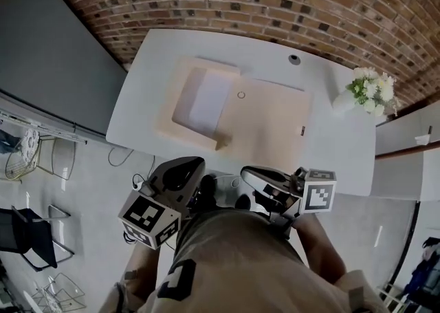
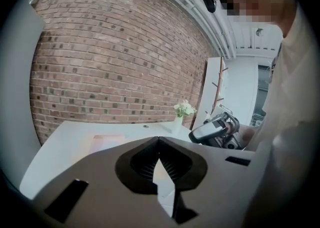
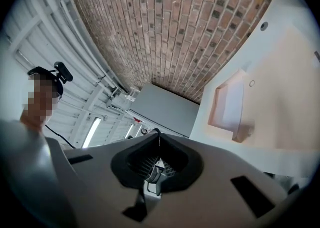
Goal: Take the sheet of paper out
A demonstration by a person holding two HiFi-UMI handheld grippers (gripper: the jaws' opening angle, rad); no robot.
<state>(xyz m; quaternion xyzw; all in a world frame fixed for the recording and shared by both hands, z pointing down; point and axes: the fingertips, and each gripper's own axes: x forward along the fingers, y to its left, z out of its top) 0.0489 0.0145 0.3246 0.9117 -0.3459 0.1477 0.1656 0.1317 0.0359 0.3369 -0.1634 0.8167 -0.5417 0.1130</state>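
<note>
A pale pink document case (image 1: 271,126) lies open on the white table (image 1: 144,98). A white sheet of paper (image 1: 208,98) rests flat in its shallow left half; the flat lid spreads to the right. In the right gripper view the case (image 3: 240,132) and the paper (image 3: 234,102) show at the right, tilted. My left gripper (image 1: 198,163) (image 2: 159,139) hangs short of the table's near edge, close to my body, shut and holding nothing. My right gripper (image 1: 249,173) (image 3: 158,133) is beside it, also shut and holding nothing. Both are well apart from the case.
A white vase of flowers (image 1: 368,91) (image 2: 184,109) stands at the table's far right corner. A cable hole (image 1: 294,59) sits near the far edge. A brick wall rises behind the table. A grey panel (image 1: 48,50) and dark chairs (image 1: 31,239) are on the left.
</note>
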